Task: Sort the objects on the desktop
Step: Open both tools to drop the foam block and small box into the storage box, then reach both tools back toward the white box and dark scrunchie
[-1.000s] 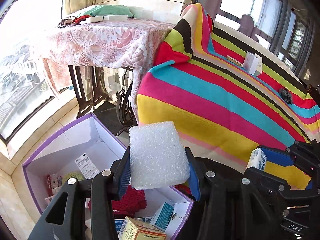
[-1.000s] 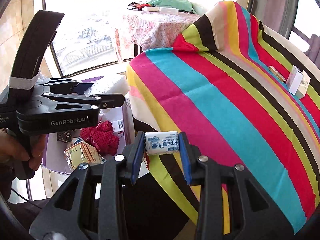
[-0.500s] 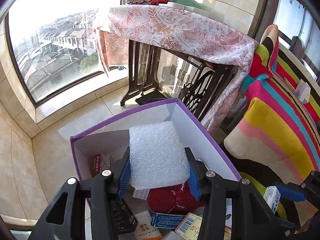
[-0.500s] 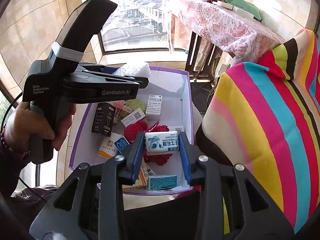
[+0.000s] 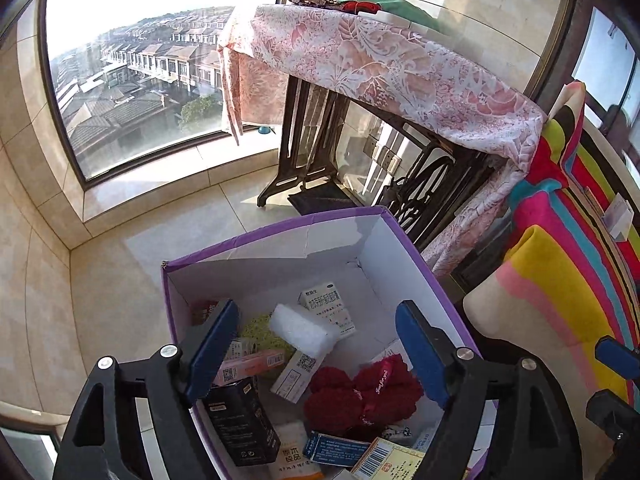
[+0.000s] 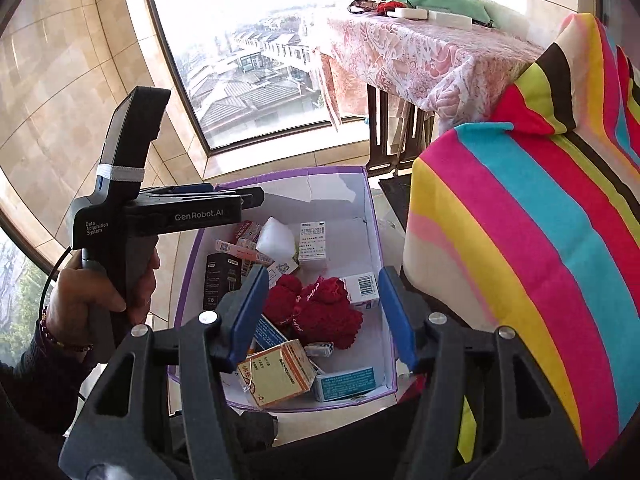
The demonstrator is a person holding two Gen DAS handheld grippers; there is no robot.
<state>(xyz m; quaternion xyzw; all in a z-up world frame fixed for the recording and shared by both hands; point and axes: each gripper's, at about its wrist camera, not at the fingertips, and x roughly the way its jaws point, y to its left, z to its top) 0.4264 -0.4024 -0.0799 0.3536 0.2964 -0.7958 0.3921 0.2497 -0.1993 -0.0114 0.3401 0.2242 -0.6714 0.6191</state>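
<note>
Purple storage box (image 6: 376, 216) on the floor, left of the striped cloth (image 6: 540, 208) — already well filled. White foam block (image 5: 302, 330) lying at the far side among cartons: light, squashy, best pinched across its broad faces, gently. Small white packet (image 6: 319, 349) near the front beside the red knit (image 6: 316, 312); light, slippery wrap, better taken across its short sides. Left gripper (image 5: 316, 354) and right gripper (image 6: 322, 314) both just opened — jaws spread, nothing between them.
</note>
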